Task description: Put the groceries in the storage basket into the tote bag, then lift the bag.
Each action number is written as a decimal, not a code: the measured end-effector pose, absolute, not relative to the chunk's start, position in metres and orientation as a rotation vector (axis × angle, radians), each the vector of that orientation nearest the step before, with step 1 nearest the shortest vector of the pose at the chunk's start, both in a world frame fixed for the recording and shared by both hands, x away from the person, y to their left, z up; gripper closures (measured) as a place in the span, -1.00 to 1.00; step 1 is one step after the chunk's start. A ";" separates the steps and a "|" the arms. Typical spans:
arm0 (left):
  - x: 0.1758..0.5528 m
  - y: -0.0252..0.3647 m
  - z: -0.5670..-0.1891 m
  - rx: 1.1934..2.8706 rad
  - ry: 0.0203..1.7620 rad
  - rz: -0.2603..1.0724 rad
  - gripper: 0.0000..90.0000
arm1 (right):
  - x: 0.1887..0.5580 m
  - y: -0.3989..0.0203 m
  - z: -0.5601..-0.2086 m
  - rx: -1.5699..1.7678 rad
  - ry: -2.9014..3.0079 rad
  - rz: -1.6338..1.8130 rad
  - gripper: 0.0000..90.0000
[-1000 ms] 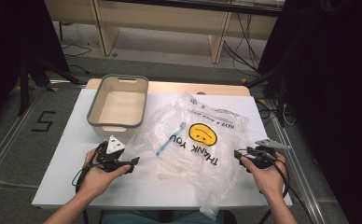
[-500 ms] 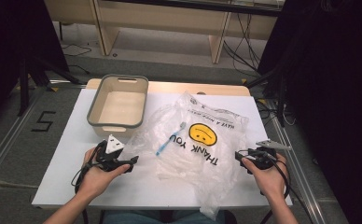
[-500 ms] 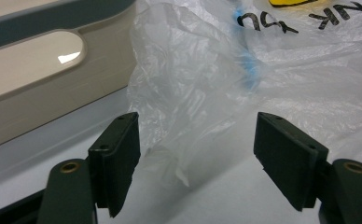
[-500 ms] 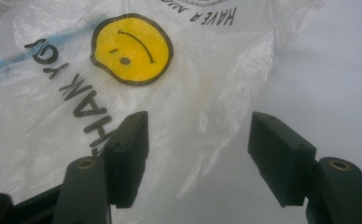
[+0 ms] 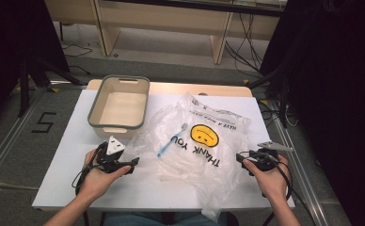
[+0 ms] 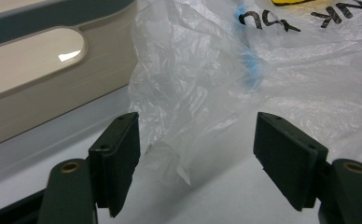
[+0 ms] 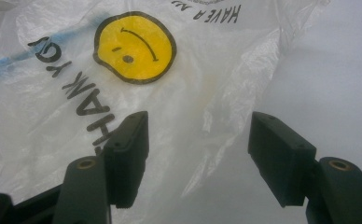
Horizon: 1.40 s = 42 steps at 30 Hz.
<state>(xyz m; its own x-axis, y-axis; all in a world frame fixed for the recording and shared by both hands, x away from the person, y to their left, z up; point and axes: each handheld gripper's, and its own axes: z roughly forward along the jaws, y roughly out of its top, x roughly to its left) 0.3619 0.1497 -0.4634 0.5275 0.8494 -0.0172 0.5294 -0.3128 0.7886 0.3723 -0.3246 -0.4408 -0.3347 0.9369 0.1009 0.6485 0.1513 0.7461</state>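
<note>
**Both grippers open at the edges of the smiley bag**

In the high view, a clear plastic bag [image 5: 204,146] lay crumpled across the middle of the white table [image 5: 67,188], its yellow smiley face [image 5: 204,135] just right of centre and black lettering running down below it. A blue toothbrush [image 5: 171,140] showed through the plastic just left of centre, slanting from upper right to lower left. A beige tub [image 5: 119,101] stood in the upper left part of the table, its near end just beside the bag's left edge.

The left gripper [image 5: 132,164] sat at lower left of that frame, held in a hand [image 5: 96,181], with its tips pointing right toward the bag's left fringe. In the left gripper view its jaws stood wide apart and gripped nothing; a crumpled fold of the bag [image 6: 179,154] lay on the table between them, nearer the left-hand jaw, and whether it brushed that pad could not be told. The tub's wall [image 6: 53,93] filled the upper left of that view, and a blur of blue toothbrush [image 6: 251,65] showed through the plastic at upper centre.

The right gripper [image 5: 241,157] was at lower right of the high view, pointing left at the bag's right edge. In the right gripper view its jaws were likewise spread and empty, with the bag's edge [image 7: 216,126] running down between them. The smiley face [image 7: 135,46] sat at upper centre-left.
</note>
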 end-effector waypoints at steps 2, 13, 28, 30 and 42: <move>0.362 0.150 -0.464 2.001 1.118 0.523 -0.30 | 0.372 -0.324 -0.441 1.508 2.050 1.015 -0.13; 0.365 0.149 -0.467 2.003 1.115 0.496 -0.29 | 0.371 -0.318 -0.443 1.586 2.109 0.972 -0.14; 0.372 0.144 -0.476 2.096 1.147 0.467 0.12 | 0.372 -0.316 -0.464 1.688 2.233 0.858 0.34; 0.372 0.143 -0.476 2.105 1.145 0.457 0.22 | 0.373 -0.318 -0.464 1.689 2.250 0.868 0.62; 0.374 0.143 -0.478 2.145 1.152 0.393 0.66 | 0.373 -0.319 -0.459 1.647 2.228 0.897 1.00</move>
